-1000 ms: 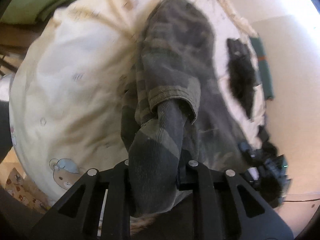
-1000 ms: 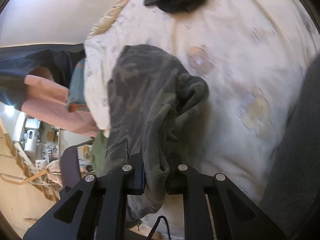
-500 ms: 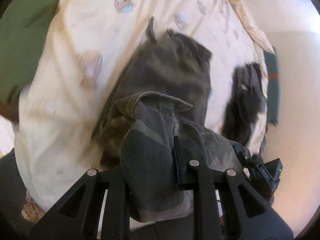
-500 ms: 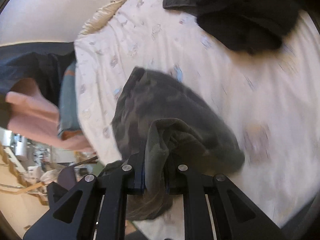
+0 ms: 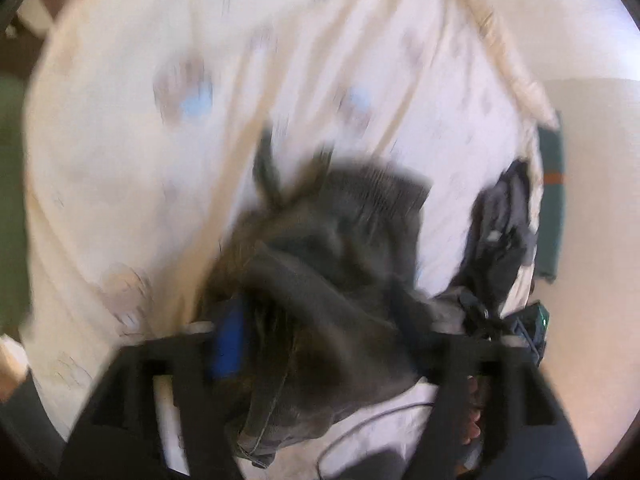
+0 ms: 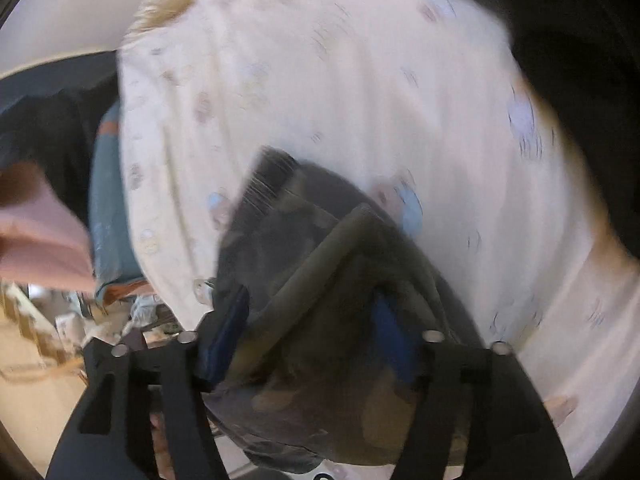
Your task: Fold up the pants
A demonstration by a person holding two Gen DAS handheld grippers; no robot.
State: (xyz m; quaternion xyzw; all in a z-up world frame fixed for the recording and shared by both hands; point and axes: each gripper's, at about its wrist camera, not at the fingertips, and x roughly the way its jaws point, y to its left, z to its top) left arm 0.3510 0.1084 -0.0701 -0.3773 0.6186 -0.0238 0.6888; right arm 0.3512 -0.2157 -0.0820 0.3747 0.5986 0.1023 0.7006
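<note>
right tongs point(image 6: 308, 336) spread | camo pants point(image 6: 320, 264) between | cream sheet point(image 6: 360, 80)

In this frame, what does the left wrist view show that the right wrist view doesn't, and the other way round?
Left wrist only: a dark garment lying near the sheet's edge, and a green strip with an orange band beyond it.

Right wrist only: pink fabric, teal cloth beside the bed, and a cluttered room past it.

Both: the camouflage pants bunched on the cream printed sheet. Each view shows its own tongs, the left tongs and right tongs, spread wide with pants fabric between the fingers. Both frames are motion-blurred.
</note>
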